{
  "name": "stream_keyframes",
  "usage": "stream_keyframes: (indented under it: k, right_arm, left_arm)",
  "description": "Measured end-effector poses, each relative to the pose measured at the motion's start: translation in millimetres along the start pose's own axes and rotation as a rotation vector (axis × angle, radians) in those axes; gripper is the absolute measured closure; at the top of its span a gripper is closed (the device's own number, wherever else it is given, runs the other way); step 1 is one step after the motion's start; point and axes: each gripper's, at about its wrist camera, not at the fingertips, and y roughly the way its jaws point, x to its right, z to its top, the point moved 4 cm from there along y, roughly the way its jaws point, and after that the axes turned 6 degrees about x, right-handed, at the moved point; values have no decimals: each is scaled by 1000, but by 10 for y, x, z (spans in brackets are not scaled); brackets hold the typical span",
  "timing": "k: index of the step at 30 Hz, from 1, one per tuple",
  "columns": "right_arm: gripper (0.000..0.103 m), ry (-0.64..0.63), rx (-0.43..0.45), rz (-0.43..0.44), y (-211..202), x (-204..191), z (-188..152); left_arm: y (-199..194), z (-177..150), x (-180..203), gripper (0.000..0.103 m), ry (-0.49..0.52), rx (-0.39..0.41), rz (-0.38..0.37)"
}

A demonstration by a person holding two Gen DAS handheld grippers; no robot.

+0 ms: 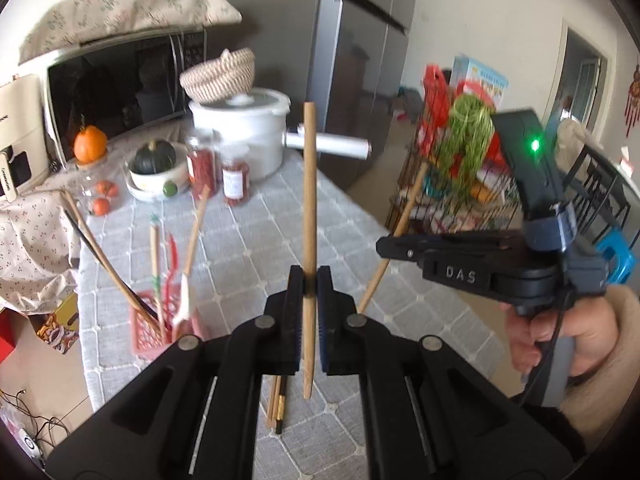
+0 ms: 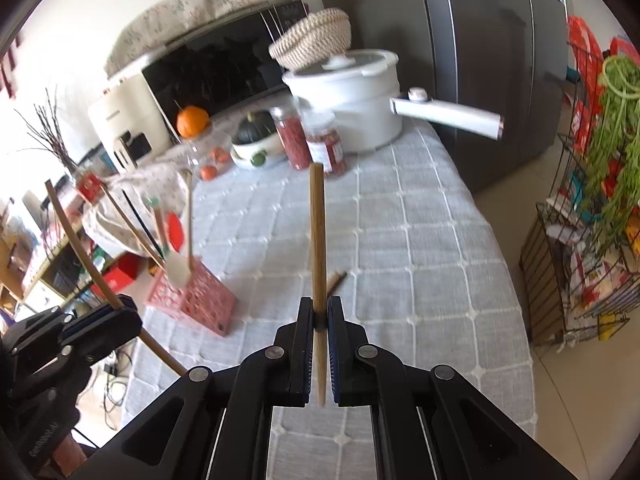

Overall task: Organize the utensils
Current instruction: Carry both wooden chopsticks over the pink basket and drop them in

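In the left wrist view my left gripper [image 1: 310,280] is shut on a wooden chopstick [image 1: 309,184] that stands nearly upright above the grey quilted tablecloth [image 1: 248,240]. My right gripper [image 1: 385,246], held in a hand at the right, is shut on a second wooden chopstick [image 1: 410,204]. The right wrist view shows that right gripper [image 2: 320,312] clamping its chopstick [image 2: 318,232], with the left gripper [image 2: 120,312] at lower left. A pink slotted basket [image 2: 196,300] near the table's left edge holds several chopsticks, a spatula and a red utensil. More chopsticks [image 2: 337,280] lie on the cloth.
At the back of the table stand a white pot [image 2: 360,100] with a long handle, two jars [image 2: 316,144] of red contents, a bowl with a dark squash [image 1: 154,158] and a microwave [image 1: 120,84]. A wire rack [image 2: 580,240] with greens stands on the floor at the right.
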Motion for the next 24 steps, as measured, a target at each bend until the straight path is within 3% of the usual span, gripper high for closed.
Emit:
stream_keyframes:
  k: [6, 12, 24]
  right_arm:
    - [96, -21, 121, 44, -179, -294, 239]
    - [96, -56, 171, 73, -212, -555, 352]
    - [96, -76, 139, 107, -70, -774, 264]
  left_arm:
    - [-426, 262, -302, 96, -53, 192, 68]
    - [-609, 312, -648, 96, -105, 341, 164]
    - [-346, 67, -1154, 96, -187, 339, 316]
